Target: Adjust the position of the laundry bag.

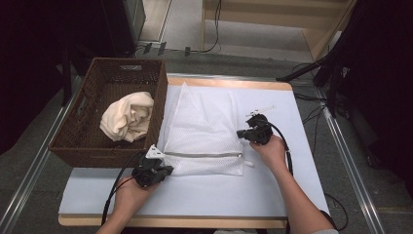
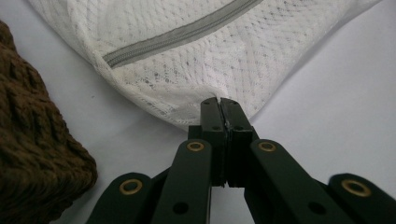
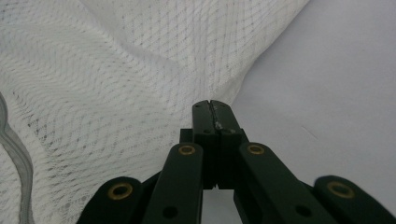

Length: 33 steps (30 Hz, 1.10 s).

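Left gripper [image 2: 219,103] fingers pinched tight on mesh laundry bag [image 1: 204,131] corner, just past the zipper [image 2: 177,35] end; basket [image 1: 97,141] to their left. Right gripper [image 3: 212,105] fingers clamped on the bag's side edge. Lift both evenly, keeping mesh taut. No readable labels.

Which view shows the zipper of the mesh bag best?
The high view: the zipper runs whole across the mesh bag. The left gripper view shows one stretch of it close up; the right gripper view shows a short piece at its left edge.
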{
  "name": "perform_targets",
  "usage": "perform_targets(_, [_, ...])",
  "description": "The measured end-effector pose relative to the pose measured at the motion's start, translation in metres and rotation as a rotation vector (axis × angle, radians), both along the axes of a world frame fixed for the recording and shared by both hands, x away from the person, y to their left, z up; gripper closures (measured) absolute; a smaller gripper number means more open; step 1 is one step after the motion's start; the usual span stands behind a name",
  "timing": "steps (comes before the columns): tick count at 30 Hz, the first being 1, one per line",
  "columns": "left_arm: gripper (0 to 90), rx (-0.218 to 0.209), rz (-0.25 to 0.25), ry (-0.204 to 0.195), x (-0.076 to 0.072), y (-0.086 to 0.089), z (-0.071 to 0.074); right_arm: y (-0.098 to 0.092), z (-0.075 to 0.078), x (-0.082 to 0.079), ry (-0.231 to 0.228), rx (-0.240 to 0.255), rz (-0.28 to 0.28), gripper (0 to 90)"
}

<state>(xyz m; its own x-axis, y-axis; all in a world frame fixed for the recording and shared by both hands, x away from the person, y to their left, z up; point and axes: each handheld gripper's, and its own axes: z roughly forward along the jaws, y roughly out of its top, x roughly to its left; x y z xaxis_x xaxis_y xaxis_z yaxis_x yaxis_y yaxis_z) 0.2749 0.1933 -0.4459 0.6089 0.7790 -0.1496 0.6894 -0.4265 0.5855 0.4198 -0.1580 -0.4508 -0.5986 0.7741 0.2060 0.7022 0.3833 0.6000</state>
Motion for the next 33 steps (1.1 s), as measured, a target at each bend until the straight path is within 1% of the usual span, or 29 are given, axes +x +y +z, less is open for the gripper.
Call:
perform_targets(3, [90.0, -0.018, -0.010, 0.003, 0.001, -0.004, 0.002, -0.005, 0.002, 0.000, -0.005, 0.003, -0.012, 90.0])
perform_targets(5, [90.0, -0.026, -0.023, -0.003, 0.000, -0.007, 0.004, -0.010, 0.003, 0.001, -0.004, 0.019, -0.032, 90.0])
perform_targets(6, [90.0, -0.037, -0.028, -0.010, 0.000, -0.009, 0.004, -0.013, 0.004, 0.001, -0.005, 0.019, -0.039, 90.0])
perform_targets(8, [90.0, -0.046, -0.036, -0.010, 0.001, -0.013, 0.004, -0.019, 0.005, 0.001, -0.007, 0.031, -0.055, 90.0])
perform_targets(11, [90.0, -0.049, -0.055, -0.020, 0.004, -0.023, 0.003, -0.028, 0.006, 0.001, -0.009, 0.036, -0.080, 90.0])
perform_targets(13, [90.0, -0.058, -0.074, -0.023, 0.007, -0.030, 0.003, -0.036, 0.008, 0.001, -0.014, 0.032, -0.094, 90.0])
perform_targets(14, [90.0, -0.063, -0.074, -0.030, 0.008, -0.033, 0.003, -0.041, 0.009, 0.000, -0.019, 0.030, -0.099, 90.0])
perform_targets(18, [90.0, -0.080, -0.105, -0.034, 0.011, -0.044, 0.006, -0.056, 0.009, -0.002, -0.018, 0.028, -0.126, 90.0])
perform_targets(20, [90.0, -0.088, -0.123, -0.037, 0.012, -0.050, 0.007, -0.064, 0.008, -0.004, -0.011, 0.025, -0.139, 90.0])
perform_targets(21, [90.0, -0.088, -0.123, -0.037, 0.012, -0.050, 0.007, -0.069, 0.007, -0.005, -0.007, 0.024, -0.145, 90.0])
perform_targets(22, [90.0, -0.093, -0.143, -0.036, 0.013, -0.055, 0.008, -0.074, 0.007, -0.006, -0.002, 0.022, -0.151, 90.0])
perform_targets(24, [90.0, -0.091, -0.148, -0.037, 0.013, -0.057, 0.009, -0.080, 0.007, -0.008, 0.003, 0.027, -0.163, 90.0])
perform_targets(25, [90.0, -0.090, -0.171, -0.030, 0.015, -0.065, 0.008, -0.084, 0.007, -0.010, 0.003, 0.026, -0.172, 90.0])
perform_targets(27, [90.0, -0.090, -0.191, -0.028, 0.016, -0.070, 0.008, -0.092, 0.007, -0.013, 0.005, 0.021, -0.182, 90.0])
perform_targets(30, [90.0, -0.104, -0.219, -0.027, 0.018, -0.081, 0.007, -0.102, 0.009, -0.018, -0.003, 0.014, -0.202, 90.0])
perform_targets(31, [90.0, -0.104, -0.219, -0.027, 0.018, -0.081, 0.007, -0.102, 0.009, -0.018, -0.003, 0.014, -0.202, 90.0])
perform_targets(32, [90.0, -0.109, -0.237, -0.027, 0.018, -0.088, 0.007, -0.111, 0.012, -0.021, -0.009, 0.016, -0.221, 90.0])
perform_targets(33, [90.0, -0.111, -0.248, -0.027, 0.018, -0.091, 0.008, -0.114, 0.012, -0.022, -0.012, 0.018, -0.227, 90.0])
